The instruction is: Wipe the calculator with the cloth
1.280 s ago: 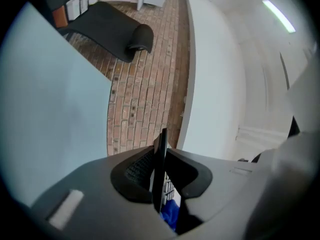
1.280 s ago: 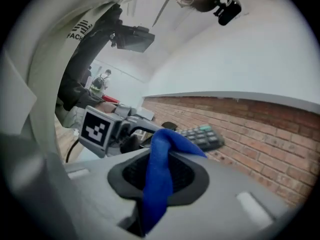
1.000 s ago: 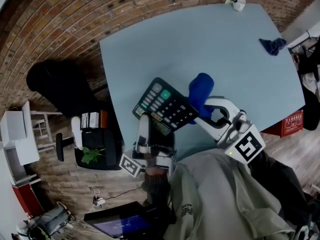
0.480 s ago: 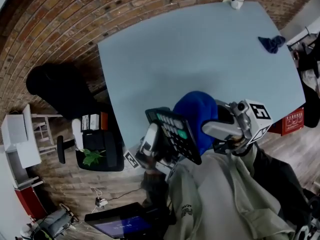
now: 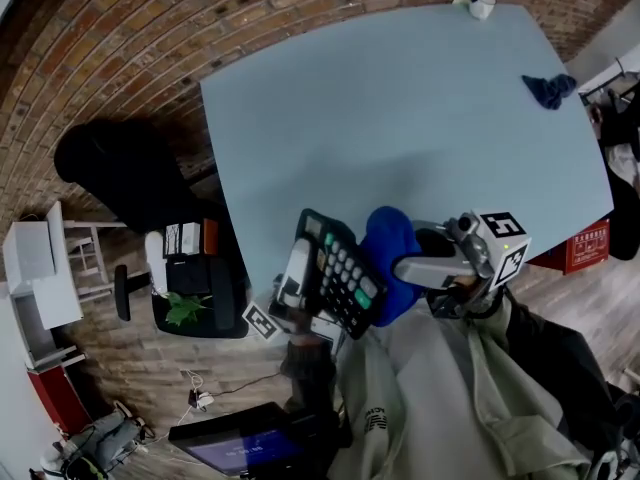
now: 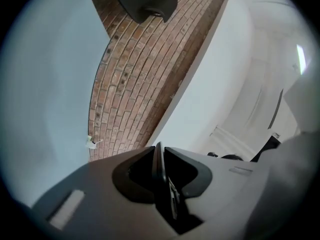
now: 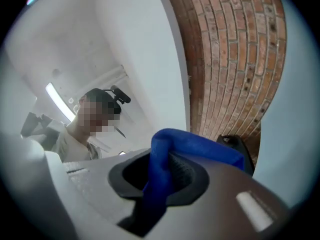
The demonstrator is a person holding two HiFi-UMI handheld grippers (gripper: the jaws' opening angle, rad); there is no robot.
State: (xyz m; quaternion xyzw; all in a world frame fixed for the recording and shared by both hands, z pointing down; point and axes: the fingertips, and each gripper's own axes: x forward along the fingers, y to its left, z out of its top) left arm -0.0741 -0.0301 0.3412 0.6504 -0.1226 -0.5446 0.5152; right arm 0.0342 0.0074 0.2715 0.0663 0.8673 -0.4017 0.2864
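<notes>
In the head view the black calculator [image 5: 338,274] is held off the table, tilted, its keys facing up and right. My left gripper [image 5: 303,271] is shut on its left edge. From the left gripper view the calculator [image 6: 161,170] shows as a thin dark slab pinched between the jaws of that gripper [image 6: 160,176]. A bright blue cloth [image 5: 388,260] bunches against the calculator's right side, with my right gripper [image 5: 408,268] shut on it. Seen from the right gripper view, the cloth [image 7: 162,174] fills the gap in that gripper [image 7: 161,184] and folds over the right jaw.
The light blue table [image 5: 400,118] lies beyond both grippers. A white cup [image 5: 481,6] stands at its far right corner and a dark blue rag [image 5: 549,90] lies near its right edge. A black chair [image 5: 115,168] and a small plant [image 5: 182,311] are on the left.
The calculator has tipped from nearly flat to steeply tilted and come closer to me. The right gripper has rolled over and brought the blue cloth against the calculator's right side.
</notes>
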